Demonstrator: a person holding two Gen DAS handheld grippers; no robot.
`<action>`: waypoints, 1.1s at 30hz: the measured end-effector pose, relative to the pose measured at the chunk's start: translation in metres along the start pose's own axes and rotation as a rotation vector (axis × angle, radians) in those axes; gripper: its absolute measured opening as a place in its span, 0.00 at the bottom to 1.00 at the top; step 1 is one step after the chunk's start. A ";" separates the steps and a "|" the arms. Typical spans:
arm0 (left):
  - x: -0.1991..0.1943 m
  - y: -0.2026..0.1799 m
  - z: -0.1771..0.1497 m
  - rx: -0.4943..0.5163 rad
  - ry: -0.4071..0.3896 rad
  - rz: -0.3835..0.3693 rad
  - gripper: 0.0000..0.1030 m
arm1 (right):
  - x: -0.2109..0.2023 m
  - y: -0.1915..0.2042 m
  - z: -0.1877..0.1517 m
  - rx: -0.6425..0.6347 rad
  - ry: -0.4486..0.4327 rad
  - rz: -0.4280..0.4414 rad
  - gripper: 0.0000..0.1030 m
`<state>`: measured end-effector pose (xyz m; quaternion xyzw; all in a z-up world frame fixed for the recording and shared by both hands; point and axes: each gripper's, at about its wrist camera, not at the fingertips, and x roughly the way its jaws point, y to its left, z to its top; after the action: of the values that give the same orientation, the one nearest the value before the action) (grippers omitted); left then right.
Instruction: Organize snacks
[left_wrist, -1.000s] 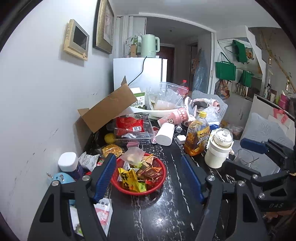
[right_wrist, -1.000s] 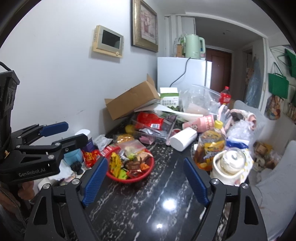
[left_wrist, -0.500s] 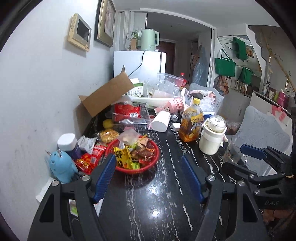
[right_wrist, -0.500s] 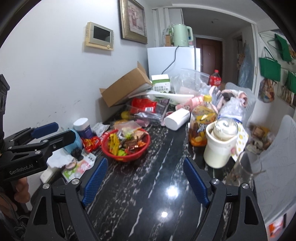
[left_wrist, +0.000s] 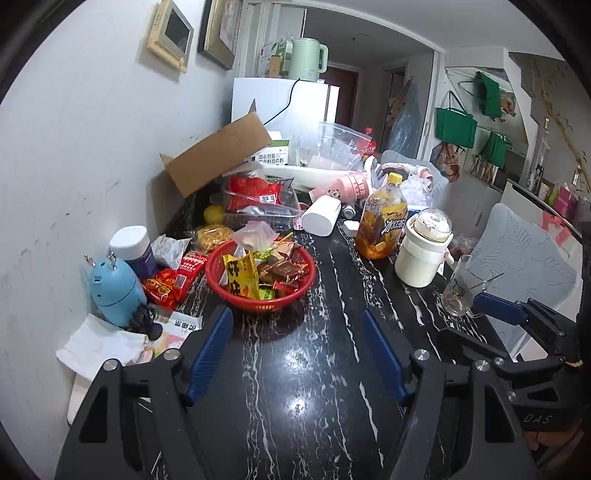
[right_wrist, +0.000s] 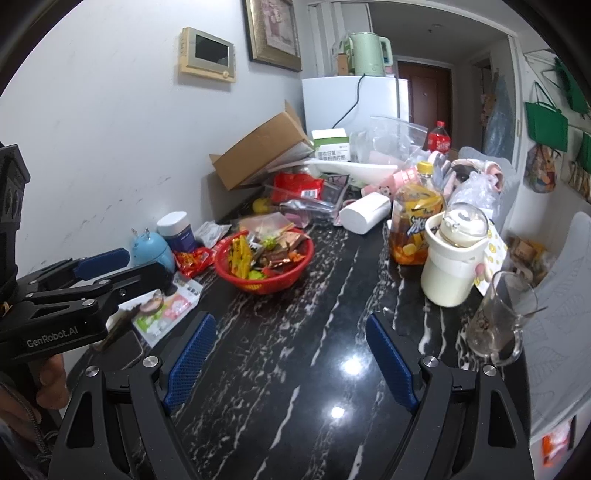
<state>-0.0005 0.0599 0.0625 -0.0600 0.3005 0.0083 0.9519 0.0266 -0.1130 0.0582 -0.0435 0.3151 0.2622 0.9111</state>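
Above black table (left_wrist: 295, 369) — both grippers tilted downward, fingers apart

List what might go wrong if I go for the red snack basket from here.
1. The red basket is heaped; the yellow packet stands up over its rim and may tip out when nudged.
2. The glass mug sits near the table edge beside the right gripper; a sideways swing could knock it off.
3. The drink bottle and white jug stand close together, so either may topple.
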 end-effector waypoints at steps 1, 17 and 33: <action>0.000 0.001 -0.001 -0.004 0.001 0.001 0.69 | 0.000 0.000 0.000 -0.001 0.001 0.003 0.82; 0.008 0.003 -0.002 -0.012 0.023 0.006 0.69 | 0.009 0.004 0.000 -0.009 0.020 0.015 0.82; 0.013 0.002 0.001 -0.001 0.027 -0.002 0.69 | 0.009 0.000 0.003 -0.003 0.017 0.002 0.82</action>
<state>0.0112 0.0622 0.0557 -0.0609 0.3132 0.0066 0.9477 0.0343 -0.1086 0.0549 -0.0465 0.3224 0.2633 0.9081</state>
